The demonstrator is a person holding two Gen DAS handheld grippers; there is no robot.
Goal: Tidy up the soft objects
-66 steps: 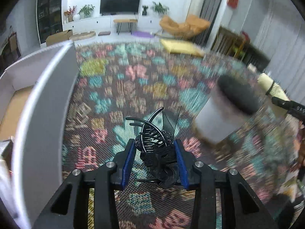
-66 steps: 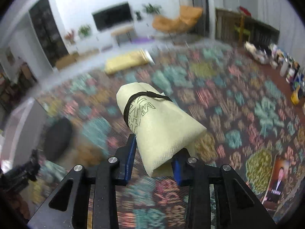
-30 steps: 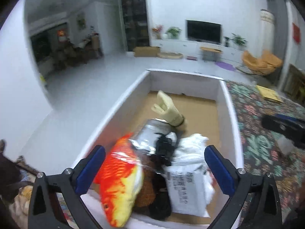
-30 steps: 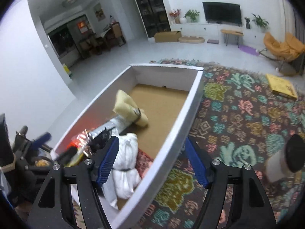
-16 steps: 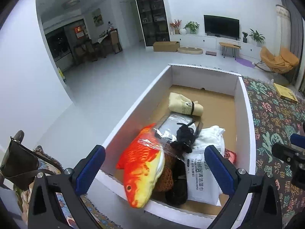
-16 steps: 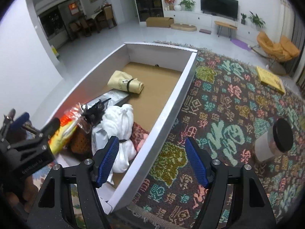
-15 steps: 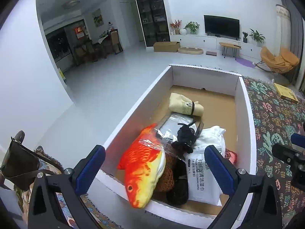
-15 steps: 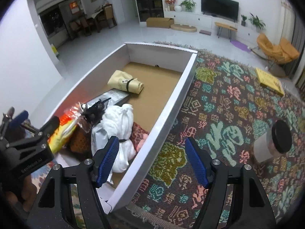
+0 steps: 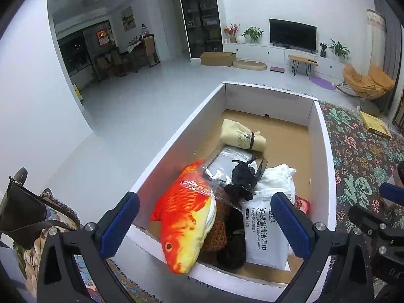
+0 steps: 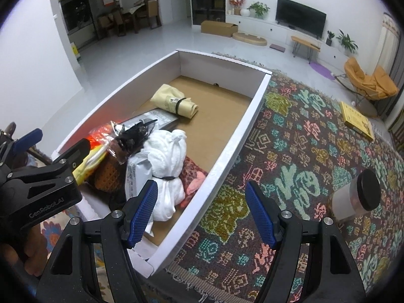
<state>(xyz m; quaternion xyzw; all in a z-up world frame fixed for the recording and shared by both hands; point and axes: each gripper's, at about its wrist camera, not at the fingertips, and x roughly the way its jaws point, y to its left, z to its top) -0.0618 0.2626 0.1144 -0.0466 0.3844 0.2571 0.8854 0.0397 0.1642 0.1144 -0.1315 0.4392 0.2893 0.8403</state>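
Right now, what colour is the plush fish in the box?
Orange-red plush fish with yellow belly; left wrist view.

The white wipes packet (image 9: 265, 229) in the box read "DOWN JACKET CLEANING WIPES" and "PCS" beside Chinese characters. The left gripper (image 10: 45, 186), seen from the right wrist, bore the lettering "CenRobot.AI" on its black body.

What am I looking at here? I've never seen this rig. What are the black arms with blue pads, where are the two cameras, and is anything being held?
Each picture comes from a fisheye camera on a handheld two-finger gripper, carried by a person. The left gripper and right gripper both stand open and hold nothing. Below them a white box sits beside a patterned rug. In the box lie a plush fish, a white cloth bundle, a rolled beige cloth, a black hair claw and a wipes packet. A black-lidded jar stands on the rug.
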